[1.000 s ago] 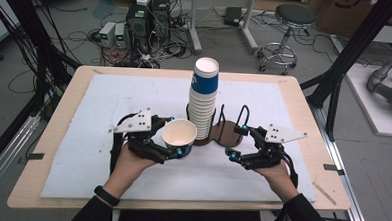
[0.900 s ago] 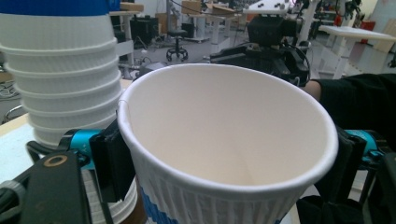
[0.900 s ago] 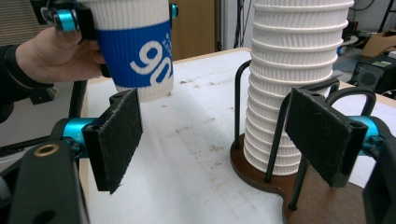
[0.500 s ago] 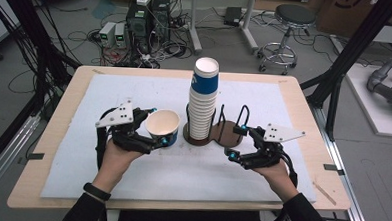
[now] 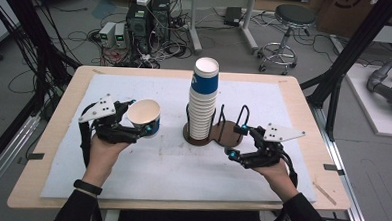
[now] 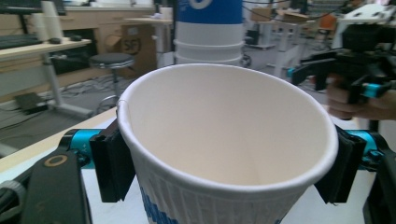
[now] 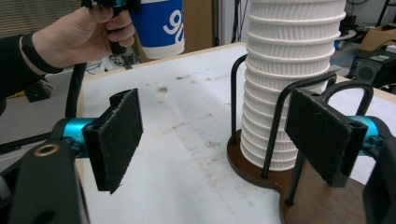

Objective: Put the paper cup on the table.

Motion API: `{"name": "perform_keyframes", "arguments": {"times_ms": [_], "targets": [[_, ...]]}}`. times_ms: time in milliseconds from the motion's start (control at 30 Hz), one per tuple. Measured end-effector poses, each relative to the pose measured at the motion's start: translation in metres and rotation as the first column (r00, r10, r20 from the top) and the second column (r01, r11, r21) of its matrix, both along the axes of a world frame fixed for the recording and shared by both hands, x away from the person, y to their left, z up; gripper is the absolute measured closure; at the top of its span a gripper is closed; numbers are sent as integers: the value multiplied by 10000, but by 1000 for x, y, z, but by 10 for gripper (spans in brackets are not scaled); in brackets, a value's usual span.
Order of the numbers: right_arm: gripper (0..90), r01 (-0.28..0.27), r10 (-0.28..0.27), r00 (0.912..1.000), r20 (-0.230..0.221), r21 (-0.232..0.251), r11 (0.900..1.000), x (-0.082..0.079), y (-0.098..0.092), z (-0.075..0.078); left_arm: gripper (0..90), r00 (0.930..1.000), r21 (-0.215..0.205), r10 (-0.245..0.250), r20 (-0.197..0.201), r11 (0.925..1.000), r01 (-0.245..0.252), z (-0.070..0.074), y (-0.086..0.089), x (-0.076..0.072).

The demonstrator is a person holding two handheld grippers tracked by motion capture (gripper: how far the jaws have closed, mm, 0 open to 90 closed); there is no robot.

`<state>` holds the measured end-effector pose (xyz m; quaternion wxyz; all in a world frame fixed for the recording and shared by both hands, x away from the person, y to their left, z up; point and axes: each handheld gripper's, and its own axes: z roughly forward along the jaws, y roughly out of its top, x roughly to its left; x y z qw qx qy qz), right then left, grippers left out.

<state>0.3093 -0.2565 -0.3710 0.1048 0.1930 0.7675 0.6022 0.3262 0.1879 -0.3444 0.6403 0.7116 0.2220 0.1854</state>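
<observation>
Your left hand [image 5: 103,149] comes in from the bottom edge, forearm angled up and slightly inward, holding the left gripper [image 5: 133,124] above the white mat [image 5: 146,173]. Its jaws clamp a paper cup [image 5: 145,118] by the sides near the rim, mouth tipped up toward you, off the table and left of the stack [image 5: 203,101]. In the left gripper view the cup's white inside [image 6: 229,126] faces the camera, with one black pad [image 6: 111,161] pressed on each side.

Your right hand [image 5: 274,169] rests low near the front right, the right gripper [image 5: 236,141] pointing at the wooden holder [image 5: 228,134]. Its jaws stand apart with nothing between them; the pads [image 7: 116,135] sit on either side of the holder's wire posts [image 7: 280,121] without touching.

The cup's base is cut off in the left gripper view, and the stack's top is cut off in both gripper views. Blue print on the cup [image 7: 161,25] shows in the right gripper view, cropped and possibly upside down; it looks like "9i" but cannot be read with certainty.
</observation>
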Motion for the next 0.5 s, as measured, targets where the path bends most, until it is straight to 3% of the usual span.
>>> {"name": "perform_keyframes", "arguments": {"times_ms": [200, 400, 500], "targets": [[198, 101, -101, 9999, -50, 24, 9999, 1, -2, 0, 218, 9966, 194, 823, -13, 9964, -823, -3, 7, 5], [198, 124, -123, 9999, -65, 92, 9999, 2, -3, 0, 219, 9868, 336, 1619, 26, 9862, -1619, -5, 13, 10], [198, 179, -178, 9998, -76, 102, 9998, 2, -3, 0, 219, 9814, 168, 1921, -3, 9812, -1920, -7, 18, 14]]}}
